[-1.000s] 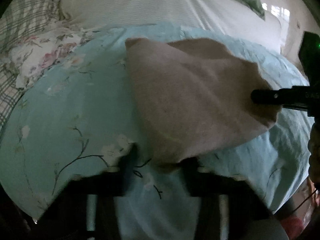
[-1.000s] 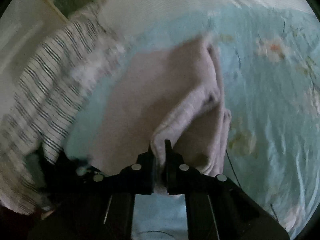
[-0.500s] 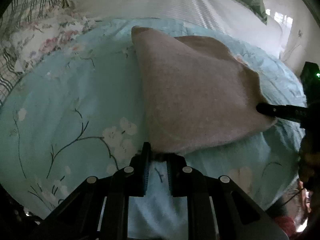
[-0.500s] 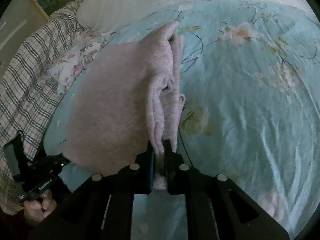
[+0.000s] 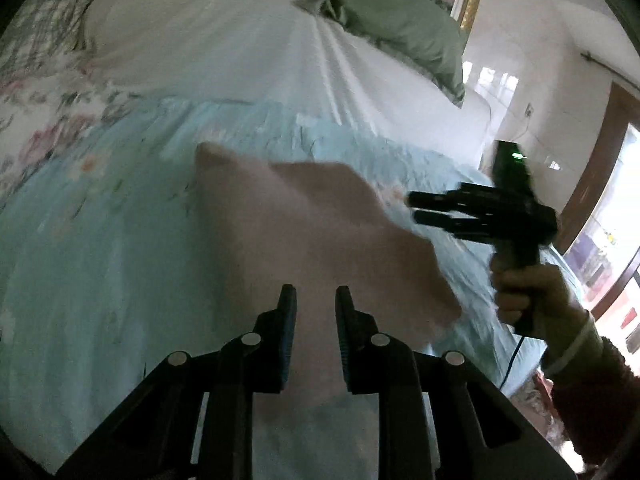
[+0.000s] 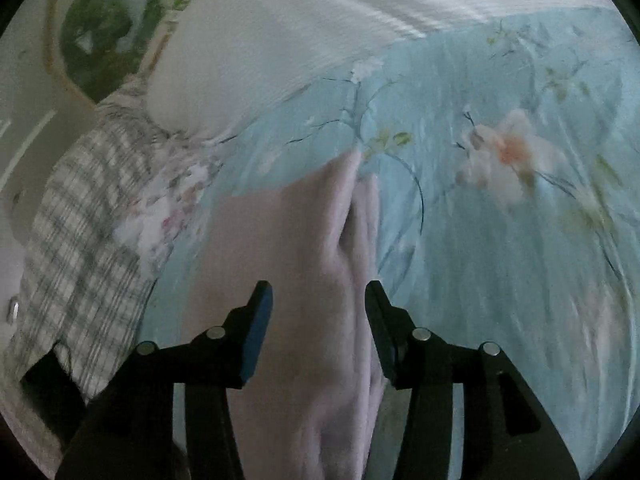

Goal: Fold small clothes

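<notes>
A folded pale pink garment (image 5: pixel 304 236) lies flat on the light blue floral sheet (image 5: pixel 100 260). My left gripper (image 5: pixel 315 300) is open and hovers above its near edge, holding nothing. My right gripper (image 6: pixel 319 296) is open above the garment (image 6: pixel 296 272), beside its layered folded edge (image 6: pixel 360 220). In the left wrist view the right gripper (image 5: pixel 416 208) is at the garment's right side, lifted clear of it, held by a hand (image 5: pixel 528 296).
A white striped duvet (image 5: pixel 240 40) and a green pillow (image 5: pixel 404 28) lie at the bed's far end. A floral cloth (image 5: pixel 36 120) and a plaid cloth (image 6: pixel 80 240) lie at the left. The bed edge and a cable (image 5: pixel 512 360) are at the right.
Both grippers have opened and let go of the pink garment, which now lies flat. Both have lifted up and back from it.
</notes>
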The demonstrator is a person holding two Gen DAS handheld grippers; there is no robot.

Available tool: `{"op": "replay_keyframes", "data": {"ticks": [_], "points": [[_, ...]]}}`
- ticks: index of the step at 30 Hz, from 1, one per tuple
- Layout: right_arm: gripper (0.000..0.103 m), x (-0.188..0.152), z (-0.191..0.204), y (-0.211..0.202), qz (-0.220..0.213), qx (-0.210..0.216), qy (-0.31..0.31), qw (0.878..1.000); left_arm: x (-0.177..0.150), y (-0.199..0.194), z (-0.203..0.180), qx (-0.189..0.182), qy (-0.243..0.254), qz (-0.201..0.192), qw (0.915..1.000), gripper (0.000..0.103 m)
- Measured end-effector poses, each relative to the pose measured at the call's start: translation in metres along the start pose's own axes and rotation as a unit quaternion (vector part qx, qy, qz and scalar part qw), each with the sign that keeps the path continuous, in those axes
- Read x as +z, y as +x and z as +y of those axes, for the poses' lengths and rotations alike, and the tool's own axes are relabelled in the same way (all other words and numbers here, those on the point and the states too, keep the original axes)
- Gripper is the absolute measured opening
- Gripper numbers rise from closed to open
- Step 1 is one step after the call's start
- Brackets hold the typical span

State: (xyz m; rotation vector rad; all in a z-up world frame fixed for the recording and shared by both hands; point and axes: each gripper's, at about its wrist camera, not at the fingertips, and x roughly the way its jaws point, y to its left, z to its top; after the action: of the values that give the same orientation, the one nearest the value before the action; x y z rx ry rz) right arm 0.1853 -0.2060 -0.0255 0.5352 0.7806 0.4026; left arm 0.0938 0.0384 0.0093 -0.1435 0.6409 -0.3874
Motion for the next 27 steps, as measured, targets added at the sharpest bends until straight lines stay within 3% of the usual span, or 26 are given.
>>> {"op": "replay_keyframes", "data": {"ticks": [3, 4, 5, 6, 9, 11, 13, 15, 19, 22, 25, 27], "points": [[0.05, 0.023, -0.013, 0.04, 0.025, -0.015, 0.019, 0.999, 0.026, 0.034, 0.011, -0.013, -0.024, 0.015, 0.9995, 0.02], [0.046, 0.029, -0.015, 0.057, 0.047, -0.008, 0.022, 0.999, 0.03, 0.04, 0.014, -0.014, -0.029, 0.019, 0.9993, 0.02], [0.018, 0.03, -0.014, 0.062, 0.056, -0.005, 0.018, 0.998, 0.036, 0.05, 0.017, -0.008, -0.033, 0.027, 0.999, 0.02], [0.017, 0.032, -0.008, 0.064, 0.055, -0.006, 0.006, 0.998, 0.041, 0.061, 0.019, 0.002, -0.032, 0.038, 0.9988, 0.019], [0.01, 0.032, 0.013, 0.034, -0.013, -0.002, -0.041, 0.999, 0.047, 0.077, 0.02, 0.027, -0.02, 0.057, 0.9978, 0.019], [0.01, 0.031, 0.003, 0.034, -0.019, -0.022, -0.029, 0.999, 0.043, 0.094, 0.028, 0.048, -0.027, 0.077, 0.9955, 0.018], [0.01, 0.026, -0.019, 0.054, 0.013, -0.044, -0.003, 0.999, 0.035, 0.105, 0.034, 0.042, -0.041, 0.088, 0.9944, 0.018], [0.015, 0.023, -0.03, 0.061, 0.026, -0.036, 0.019, 0.999, 0.033, 0.11, 0.036, 0.041, -0.043, 0.087, 0.9944, 0.018], [0.019, 0.028, -0.011, 0.027, -0.023, -0.057, 0.0, 0.998, 0.038, 0.101, 0.035, 0.037, -0.044, 0.089, 0.9944, 0.018], [0.02, 0.028, 0.023, 0.009, -0.044, 0.003, -0.024, 0.999, 0.054, 0.097, 0.041, 0.035, -0.053, 0.071, 0.9955, 0.024], [0.031, 0.02, 0.046, 0.036, 0.005, 0.033, -0.048, 0.998, 0.078, 0.119, 0.056, 0.05, -0.079, 0.082, 0.9922, 0.026], [0.031, 0.015, 0.043, 0.06, 0.03, 0.0, -0.053, 0.998, 0.088, 0.14, 0.064, 0.07, -0.092, 0.103, 0.988, 0.025]]}}
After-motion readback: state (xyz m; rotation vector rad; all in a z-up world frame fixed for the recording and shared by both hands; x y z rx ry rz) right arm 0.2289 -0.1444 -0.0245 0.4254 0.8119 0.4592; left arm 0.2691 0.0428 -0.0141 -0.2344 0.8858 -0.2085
